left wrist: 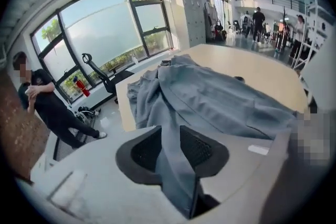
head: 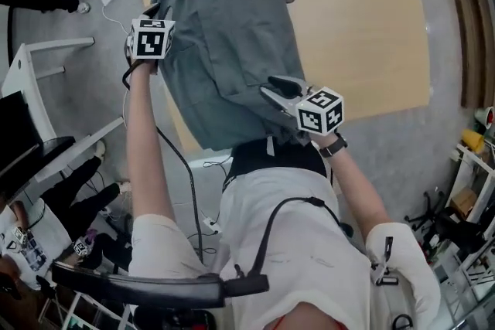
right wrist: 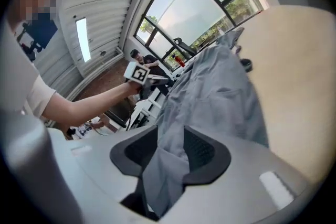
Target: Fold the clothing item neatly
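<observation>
The left claw and right claw gape around grey garment draped over the table.

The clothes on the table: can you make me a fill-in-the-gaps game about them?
The clothing on the table is ___ in colour.
Cloth sits ___ the jaws of the left gripper and of the right gripper.
The watch is on the person's ___ wrist.
Missing words: grey; between; right.
</observation>
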Demonstrator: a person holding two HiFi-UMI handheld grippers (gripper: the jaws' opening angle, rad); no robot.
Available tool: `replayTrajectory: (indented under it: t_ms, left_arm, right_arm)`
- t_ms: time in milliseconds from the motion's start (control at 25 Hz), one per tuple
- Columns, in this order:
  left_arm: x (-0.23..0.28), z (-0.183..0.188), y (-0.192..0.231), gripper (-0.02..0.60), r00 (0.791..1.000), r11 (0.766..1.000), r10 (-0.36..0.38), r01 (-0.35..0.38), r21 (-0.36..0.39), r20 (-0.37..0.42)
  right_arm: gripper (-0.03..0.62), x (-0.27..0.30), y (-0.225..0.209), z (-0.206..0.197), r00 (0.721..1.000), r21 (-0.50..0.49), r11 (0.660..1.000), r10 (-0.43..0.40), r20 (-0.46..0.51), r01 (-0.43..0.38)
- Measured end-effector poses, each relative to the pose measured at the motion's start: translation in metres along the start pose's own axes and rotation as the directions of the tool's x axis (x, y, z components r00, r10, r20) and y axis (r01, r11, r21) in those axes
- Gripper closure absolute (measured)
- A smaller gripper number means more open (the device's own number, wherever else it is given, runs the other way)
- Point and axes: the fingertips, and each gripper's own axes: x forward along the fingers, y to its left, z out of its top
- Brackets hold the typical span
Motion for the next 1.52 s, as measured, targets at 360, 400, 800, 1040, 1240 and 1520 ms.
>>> replayTrajectory:
  t_ms: [360, 400, 800, 1040, 1240, 1520]
  left_arm:
    - [-0.109, -0.067, -0.151, 0.465, 0.978, 0.967, -0.136, 0.166, -0.194, 0.158]
    - [-0.117, -0.072, -0.163, 0.465, 0.975, 0.963, -0.136, 0.171, -0.208, 0.174]
    - [-0.167, -0.105, -0.203, 0.466, 0.957, 0.893, -0.124, 0.223, -0.392, 0.261]
    - [-0.189, -0.120, -0.177, 0.466, 0.957, 0.882, -0.079, 0.197, -0.428, 0.279]
    - [-0.201, -0.126, -0.162, 0.466, 0.955, 0.873, -0.044, 0.180, -0.454, 0.293]
    - [-0.196, -0.140, -0.165, 0.466, 0.961, 0.847, -0.039, 0.178, -0.501, 0.274]
  right_arm:
    - [0.391, -0.078, -0.057, -0.067, 0.943, -0.150, 0.941, -0.318, -0.095, 0.302]
    - [0.383, -0.080, -0.067, -0.074, 0.925, -0.152, 0.923, -0.369, -0.090, 0.354]
    - [0.523, -0.061, -0.124, -0.082, 0.824, -0.271, 0.800, -0.565, -0.039, 0.536]
    - [0.566, -0.066, -0.026, -0.081, 0.967, -0.248, 0.940, -0.252, -0.035, 0.236]
    - [0.566, -0.032, 0.089, -0.141, 0.940, -0.196, 0.955, 0.155, -0.303, -0.221]
    - [0.443, 0.040, 0.109, -0.229, 0.808, -0.106, 0.949, 0.191, -0.558, -0.297]
